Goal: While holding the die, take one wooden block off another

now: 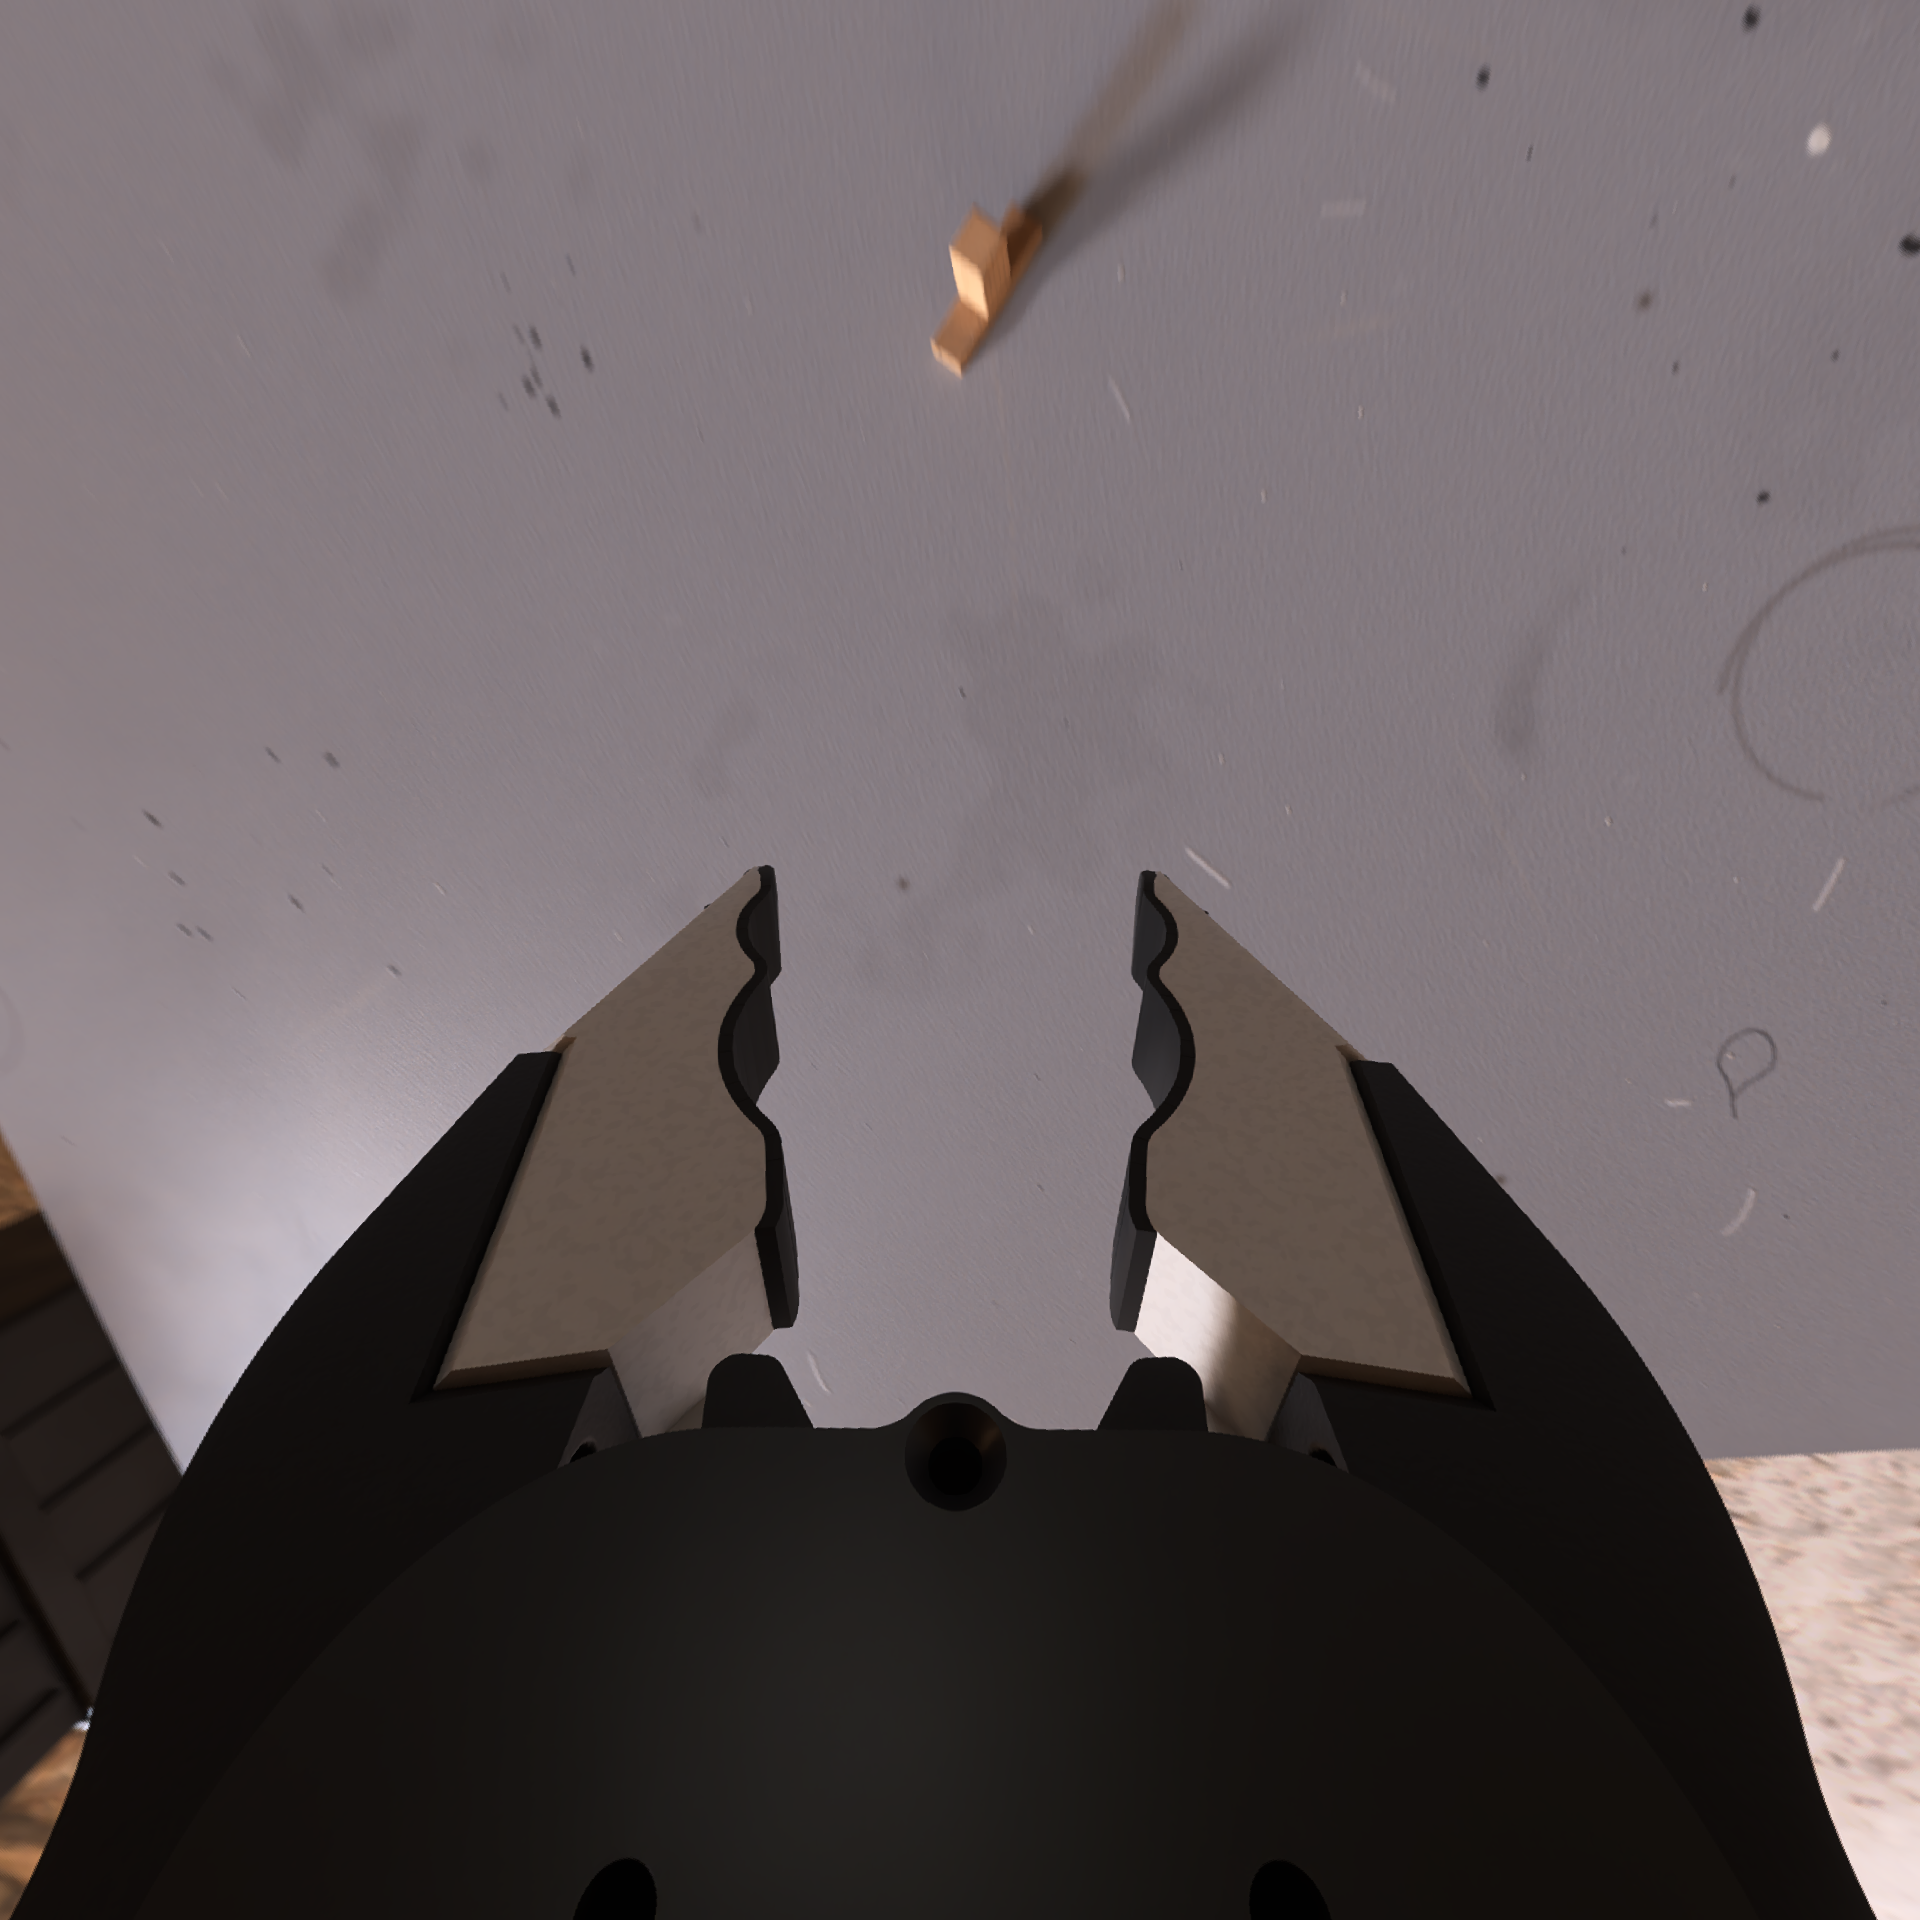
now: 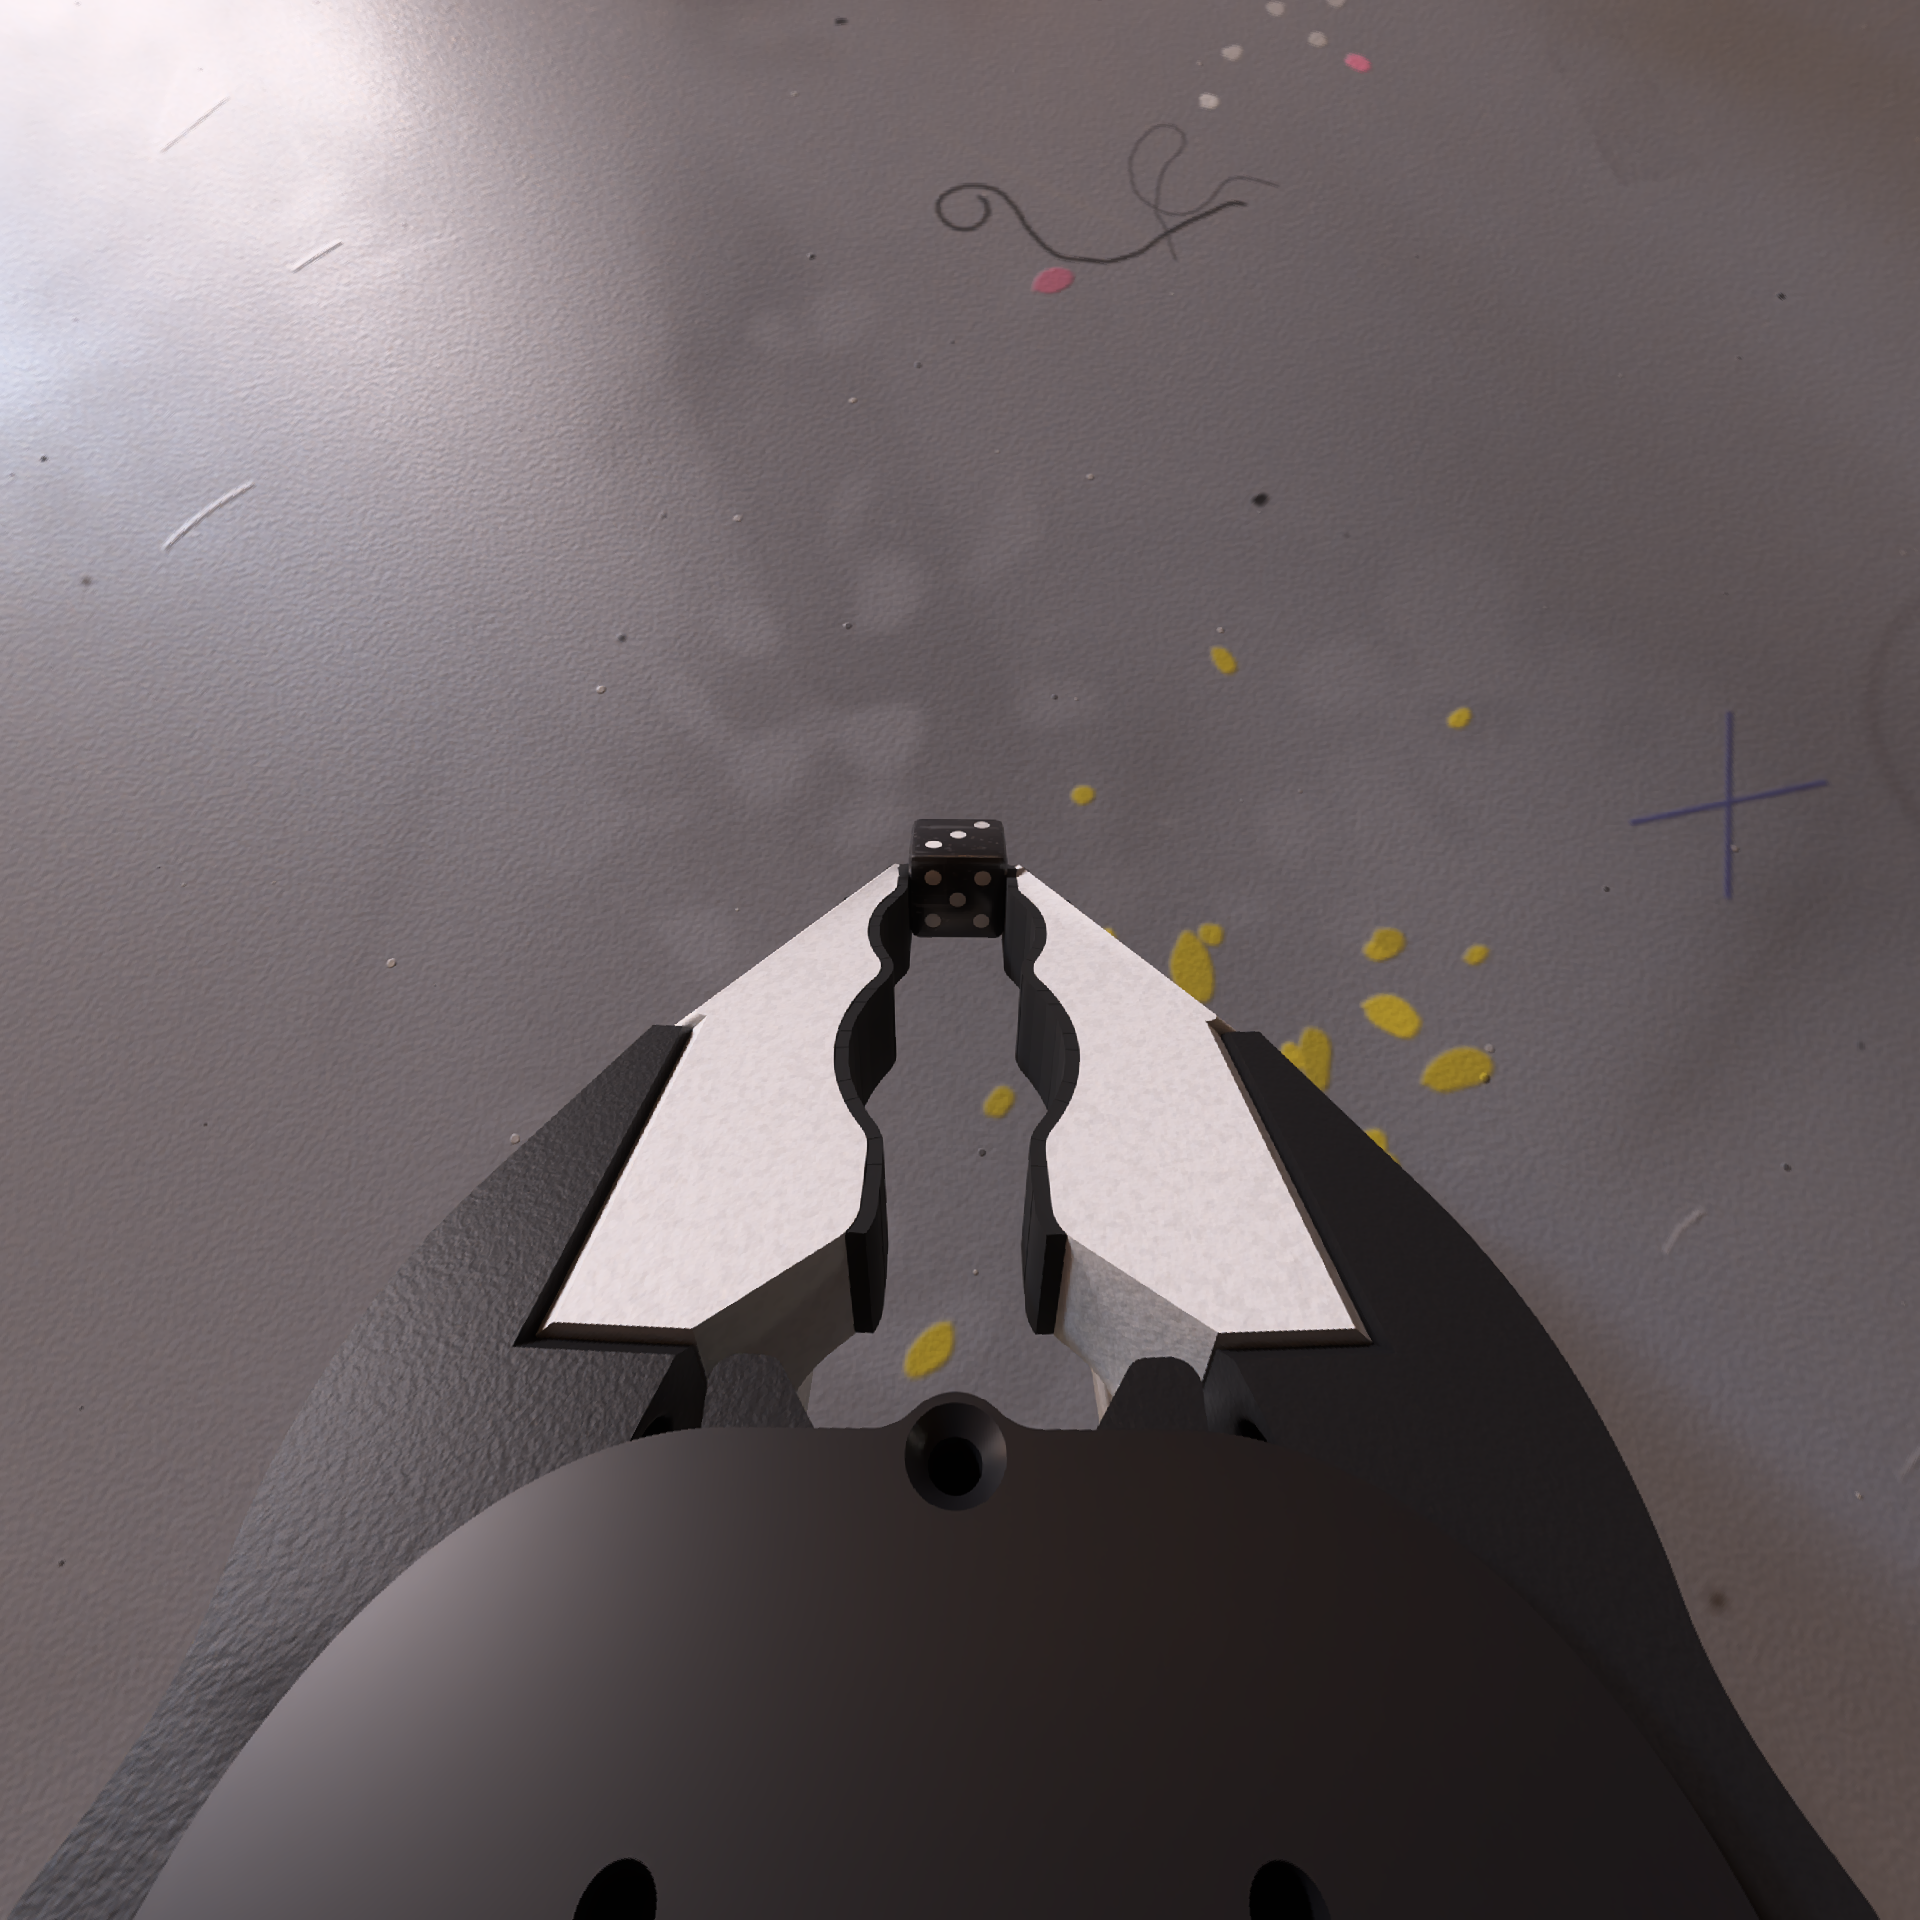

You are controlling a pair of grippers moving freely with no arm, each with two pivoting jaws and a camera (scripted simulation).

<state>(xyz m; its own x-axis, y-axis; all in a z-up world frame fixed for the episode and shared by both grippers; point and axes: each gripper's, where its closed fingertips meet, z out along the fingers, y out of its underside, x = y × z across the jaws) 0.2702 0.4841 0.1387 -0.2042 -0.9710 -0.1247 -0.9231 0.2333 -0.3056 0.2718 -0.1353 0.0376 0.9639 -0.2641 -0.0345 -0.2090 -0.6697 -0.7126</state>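
Observation:
In the left wrist view two light wooden blocks [image 1: 985, 283] lie crossed, one on top of the other, far ahead on the grey table [image 1: 520, 520]. My left gripper [image 1: 954, 883] is open and empty, well short of the blocks. In the right wrist view my right gripper [image 2: 956, 883] is shut on a small black die [image 2: 958, 878] with white dots, pinched at the fingertips above the grey table. The blocks do not show in the right wrist view.
The table bears dark specks and pencil scribbles [image 1: 1808, 675]. In the right wrist view it has yellow paint spots [image 2: 1392, 1013], pink spots [image 2: 1051, 278] and a blue cross [image 2: 1729, 802]. A table edge with speckled floor [image 1: 1818, 1621] shows at lower right in the left wrist view.

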